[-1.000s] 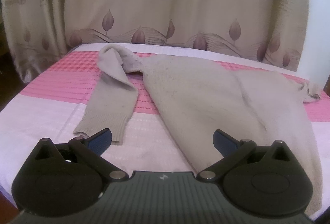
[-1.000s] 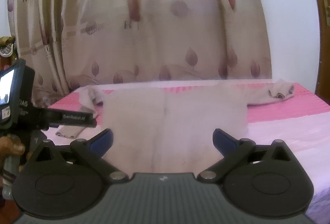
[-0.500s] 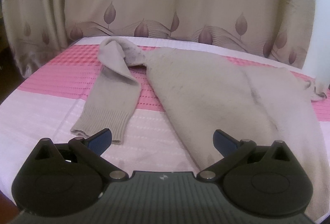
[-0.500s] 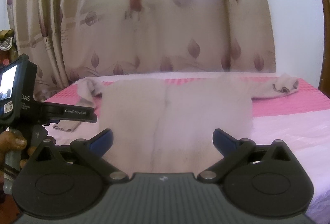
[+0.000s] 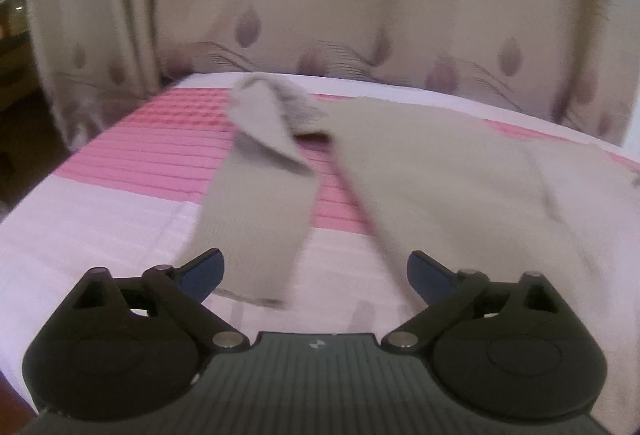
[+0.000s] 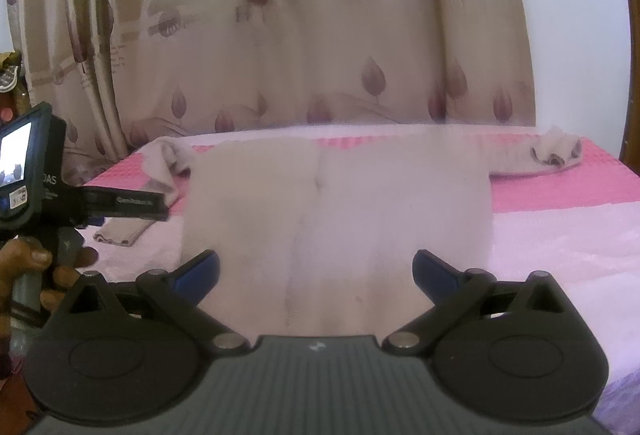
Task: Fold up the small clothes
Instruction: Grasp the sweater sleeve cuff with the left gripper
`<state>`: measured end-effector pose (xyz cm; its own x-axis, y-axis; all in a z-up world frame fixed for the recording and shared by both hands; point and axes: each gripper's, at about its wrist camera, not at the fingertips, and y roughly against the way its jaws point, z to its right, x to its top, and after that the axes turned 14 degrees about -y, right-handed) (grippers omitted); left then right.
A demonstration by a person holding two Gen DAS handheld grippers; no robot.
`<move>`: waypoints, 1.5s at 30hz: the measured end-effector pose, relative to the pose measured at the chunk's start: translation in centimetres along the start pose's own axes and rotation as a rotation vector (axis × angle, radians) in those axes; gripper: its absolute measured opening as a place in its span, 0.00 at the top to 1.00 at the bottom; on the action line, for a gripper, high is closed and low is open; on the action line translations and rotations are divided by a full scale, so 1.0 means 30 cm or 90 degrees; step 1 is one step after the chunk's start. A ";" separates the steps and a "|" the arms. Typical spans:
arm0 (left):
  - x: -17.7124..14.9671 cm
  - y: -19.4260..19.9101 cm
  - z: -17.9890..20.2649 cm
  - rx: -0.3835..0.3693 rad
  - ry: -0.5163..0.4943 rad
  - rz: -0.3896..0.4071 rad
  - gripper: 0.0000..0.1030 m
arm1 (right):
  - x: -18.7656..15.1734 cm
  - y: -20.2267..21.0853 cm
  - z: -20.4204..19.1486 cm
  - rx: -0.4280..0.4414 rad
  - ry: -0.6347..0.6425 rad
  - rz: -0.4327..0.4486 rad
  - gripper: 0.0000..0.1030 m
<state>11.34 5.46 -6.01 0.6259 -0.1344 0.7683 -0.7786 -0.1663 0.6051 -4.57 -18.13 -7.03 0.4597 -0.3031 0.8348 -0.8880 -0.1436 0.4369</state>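
A beige knit sweater (image 6: 340, 219) lies flat on a pink and white bed (image 6: 560, 235). Its left sleeve (image 5: 260, 219) is bent back toward me, with the cuff near my left gripper (image 5: 316, 271). That gripper is open and empty, just above the cuff end. The sweater body (image 5: 460, 195) lies to its right. My right gripper (image 6: 316, 271) is open and empty over the sweater's bottom hem. The right sleeve (image 6: 548, 155) stretches out to the far right. The left gripper also shows at the left of the right wrist view (image 6: 120, 201), held by a hand.
A beige curtain (image 6: 320, 35) with leaf prints hangs behind the bed. The bed's left edge (image 5: 48, 187) drops to a dark floor. A white wall (image 6: 576, 15) and a brown door frame stand at the right.
My left gripper has moved forward and left toward the sleeve cuff, which now sits between its fingers in view. The right gripper has shifted slightly nearer the hem. Both stay open.
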 end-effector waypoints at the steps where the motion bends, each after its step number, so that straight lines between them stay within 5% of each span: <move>1: -0.005 -0.012 -0.019 0.010 -0.001 -0.002 0.09 | -0.002 -0.006 0.004 -0.001 -0.001 -0.003 0.00; 6: -0.023 -0.085 -0.106 0.068 -0.021 -0.010 0.13 | -0.011 -0.035 0.025 -0.002 -0.018 -0.021 0.00; 11: -0.026 -0.148 -0.142 0.075 -0.065 -0.015 0.12 | -0.017 -0.050 0.028 0.000 -0.021 -0.035 0.00; 13: -0.021 -0.155 -0.156 0.053 -0.073 -0.010 0.24 | -0.017 -0.049 0.030 -0.002 -0.021 -0.034 0.00; 16: -0.013 -0.155 -0.162 0.033 -0.089 -0.002 0.87 | -0.016 -0.049 0.030 -0.006 -0.027 -0.037 0.00; 25: -0.036 -0.133 -0.250 0.044 -0.056 -0.001 0.92 | -0.014 -0.057 0.032 -0.006 -0.032 -0.043 0.00; 27: -0.036 -0.117 -0.283 0.003 -0.050 0.002 0.88 | -0.015 -0.061 0.033 -0.005 -0.030 -0.046 0.00; 29: -0.039 -0.087 -0.295 0.000 -0.055 0.015 0.71 | -0.018 -0.065 0.031 -0.005 -0.029 -0.049 0.00; 31: -0.047 -0.062 -0.307 0.009 -0.043 0.032 0.16 | -0.019 -0.068 0.030 -0.002 -0.031 -0.053 0.00; 34: -0.057 -0.019 -0.279 0.027 -0.079 0.086 0.12 | -0.023 -0.069 0.026 -0.001 -0.026 -0.056 0.00; 38: -0.044 -0.052 -0.189 0.050 -0.153 0.086 0.09 | -0.027 -0.071 0.025 -0.001 -0.030 -0.061 0.00; 41: -0.060 -0.113 -0.136 0.046 -0.224 0.055 0.27 | -0.027 -0.067 0.022 -0.001 -0.027 -0.061 0.00; 44: -0.076 -0.133 -0.122 0.005 -0.238 0.046 0.69 | -0.024 -0.065 0.025 -0.006 -0.026 -0.058 0.00; 45: -0.072 -0.140 -0.119 -0.001 -0.243 0.039 0.92 | -0.023 -0.067 0.028 -0.007 -0.029 -0.058 0.00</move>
<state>13.07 9.94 -9.47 0.5507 -0.4984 0.6696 -0.8145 -0.1451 0.5618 -3.13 -18.41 -8.76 0.5378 -0.3315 0.7752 -0.8419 -0.1620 0.5148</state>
